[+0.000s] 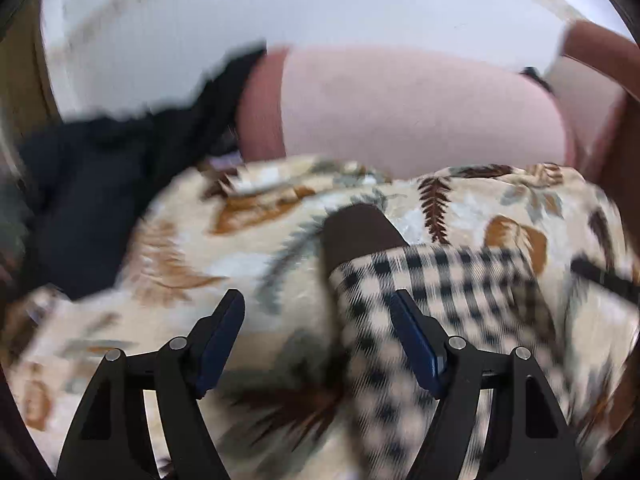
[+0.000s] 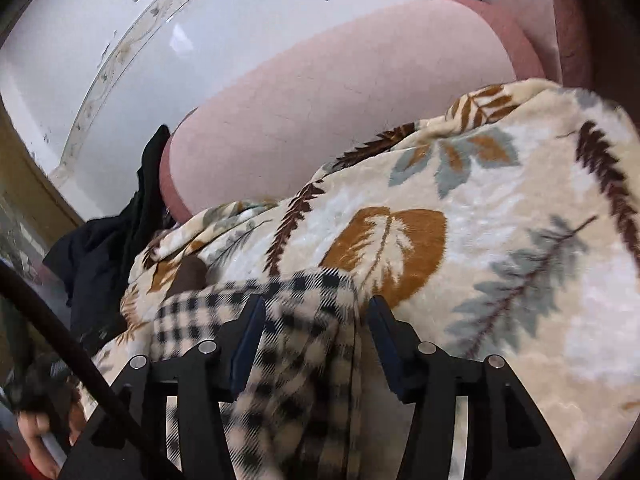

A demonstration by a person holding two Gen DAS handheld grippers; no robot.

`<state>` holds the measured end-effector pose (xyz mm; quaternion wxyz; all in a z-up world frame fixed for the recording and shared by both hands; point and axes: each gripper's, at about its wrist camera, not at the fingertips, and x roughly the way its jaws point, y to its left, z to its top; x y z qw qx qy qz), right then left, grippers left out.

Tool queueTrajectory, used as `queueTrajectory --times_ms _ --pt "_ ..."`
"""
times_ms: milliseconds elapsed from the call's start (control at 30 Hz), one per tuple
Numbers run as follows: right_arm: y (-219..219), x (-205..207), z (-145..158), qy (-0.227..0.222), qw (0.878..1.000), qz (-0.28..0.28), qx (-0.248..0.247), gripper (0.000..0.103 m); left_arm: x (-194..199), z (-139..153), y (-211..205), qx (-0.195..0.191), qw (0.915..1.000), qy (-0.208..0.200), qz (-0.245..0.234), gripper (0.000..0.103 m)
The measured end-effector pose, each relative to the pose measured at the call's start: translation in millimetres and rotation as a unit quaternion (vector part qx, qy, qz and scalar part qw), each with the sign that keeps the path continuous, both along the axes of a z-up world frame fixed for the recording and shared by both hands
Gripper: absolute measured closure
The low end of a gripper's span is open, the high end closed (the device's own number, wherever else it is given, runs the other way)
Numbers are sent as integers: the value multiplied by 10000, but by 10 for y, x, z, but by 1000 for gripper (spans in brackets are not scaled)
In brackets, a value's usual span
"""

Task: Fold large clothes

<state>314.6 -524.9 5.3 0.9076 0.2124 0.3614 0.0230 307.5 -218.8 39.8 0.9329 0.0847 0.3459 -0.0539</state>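
Observation:
A beige-and-black checked garment [image 1: 432, 280] with a dark brown cuff [image 1: 356, 232] lies on a leaf-print blanket [image 1: 192, 248]. My left gripper [image 1: 316, 304] is open just above it; the checked cloth runs under the right finger, and the view is blurred. In the right wrist view the same checked garment [image 2: 296, 320] passes between the fingers of my right gripper [image 2: 316, 308], which is open around it. The brown cuff [image 2: 192, 272] shows to the left there.
The leaf-print blanket [image 2: 500, 240] covers a pink cushioned seat [image 2: 340, 92]. A heap of dark clothes [image 1: 92, 184] lies to the left, also in the right wrist view [image 2: 104, 240]. White floor [image 2: 160, 40] lies beyond. A hand [image 2: 36, 428] and dark cable show lower left.

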Motion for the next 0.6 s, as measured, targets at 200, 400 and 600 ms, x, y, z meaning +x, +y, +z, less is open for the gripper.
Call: queueTrajectory --times_ms 200,400,600 --pt "262 -894 191 369 9983 229 -376 30 -1354 241 269 10 9946 -1024 174 14" --pt "653 -1955 -22 578 9953 351 -692 30 -2099 37 410 -447 9975 -536 96 13" --pt "1177 -1803 147 -280 9885 1171 -912 73 -2251 -254 614 -527 9978 -7 413 13"
